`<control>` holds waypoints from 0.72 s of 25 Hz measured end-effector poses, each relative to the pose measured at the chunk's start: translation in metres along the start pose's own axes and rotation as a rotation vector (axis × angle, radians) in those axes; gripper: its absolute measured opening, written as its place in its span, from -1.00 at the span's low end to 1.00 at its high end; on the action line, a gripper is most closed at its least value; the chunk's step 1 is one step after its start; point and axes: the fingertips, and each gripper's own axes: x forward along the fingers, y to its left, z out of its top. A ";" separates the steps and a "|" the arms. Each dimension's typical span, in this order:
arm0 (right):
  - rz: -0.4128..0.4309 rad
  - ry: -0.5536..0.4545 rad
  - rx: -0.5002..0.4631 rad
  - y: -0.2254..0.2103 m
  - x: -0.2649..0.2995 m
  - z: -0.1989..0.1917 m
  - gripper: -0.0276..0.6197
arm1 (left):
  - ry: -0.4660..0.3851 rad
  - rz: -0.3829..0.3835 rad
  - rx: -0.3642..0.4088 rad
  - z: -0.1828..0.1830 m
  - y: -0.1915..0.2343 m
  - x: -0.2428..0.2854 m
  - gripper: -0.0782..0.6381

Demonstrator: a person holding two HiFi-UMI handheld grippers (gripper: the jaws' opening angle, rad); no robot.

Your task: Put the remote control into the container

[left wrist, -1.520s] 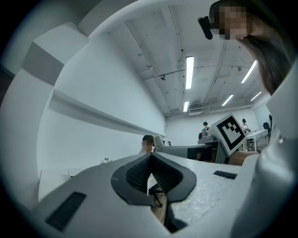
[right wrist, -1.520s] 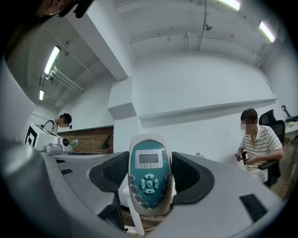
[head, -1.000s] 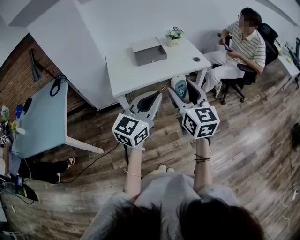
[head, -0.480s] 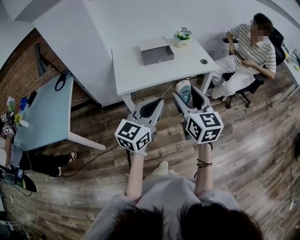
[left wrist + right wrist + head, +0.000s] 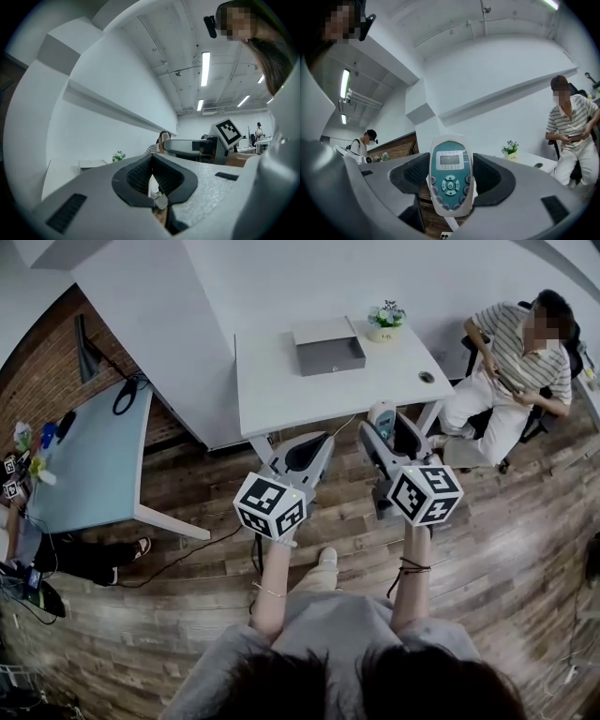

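Holding one remote control (image 5: 451, 176) upright, the right gripper (image 5: 385, 426) has its jaws closed on the remote's two long sides, the screen and buttons facing that gripper's camera. It is the only remote in sight, and it hangs in the air over the wooden floor (image 5: 487, 549), just short of the white surface (image 5: 281, 390) and well apart from the container.

Of the two grippers, the left gripper (image 5: 302, 454) carries nothing: its jaws are closed, the dark pads meeting at the tips, and it sits beside the right one at about the same height.

One grey container (image 5: 330, 351) stands on the surface near the far edge, a pale flap (image 5: 323, 331) lying behind it. From the head view its inside cannot be made out. One small potted plant (image 5: 385, 317) stands just to the right of it, and one small dark round thing (image 5: 427, 377) lies near the right edge.

One person in a striped shirt (image 5: 516, 362) sits to the right of the surface. One pale blue table (image 5: 94, 465) stands at the left.
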 end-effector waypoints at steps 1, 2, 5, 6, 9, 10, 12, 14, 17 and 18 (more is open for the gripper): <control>-0.001 -0.001 -0.005 -0.005 0.007 0.002 -0.04 | -0.002 -0.004 0.002 0.001 0.006 0.007 -0.77; -0.003 -0.001 -0.010 -0.010 0.014 0.003 -0.04 | -0.004 -0.007 0.005 0.003 0.012 0.014 -0.77; -0.008 -0.004 -0.018 -0.023 0.035 0.008 -0.04 | -0.010 -0.020 0.013 0.009 0.031 0.033 -0.77; -0.011 -0.006 -0.021 -0.027 0.041 0.010 -0.04 | -0.011 -0.027 0.016 0.011 0.036 0.040 -0.77; -0.016 -0.001 -0.039 -0.035 0.059 0.014 -0.04 | -0.015 -0.044 0.012 0.013 0.049 0.057 -0.77; -0.016 0.002 -0.044 -0.038 0.064 0.014 -0.04 | -0.016 -0.049 0.009 0.013 0.053 0.062 -0.77; -0.019 0.007 -0.054 -0.044 0.073 0.015 -0.04 | -0.019 -0.062 0.005 0.013 0.059 0.073 -0.77; -0.020 0.009 -0.064 -0.049 0.083 0.017 -0.04 | -0.021 -0.077 0.004 0.013 0.066 0.084 -0.77; -0.014 0.003 -0.070 -0.055 0.096 0.020 -0.04 | -0.020 -0.098 0.004 0.013 0.075 0.099 -0.77; -0.013 0.003 -0.074 -0.057 0.101 0.020 -0.04 | -0.020 -0.102 0.005 0.012 0.079 0.103 -0.77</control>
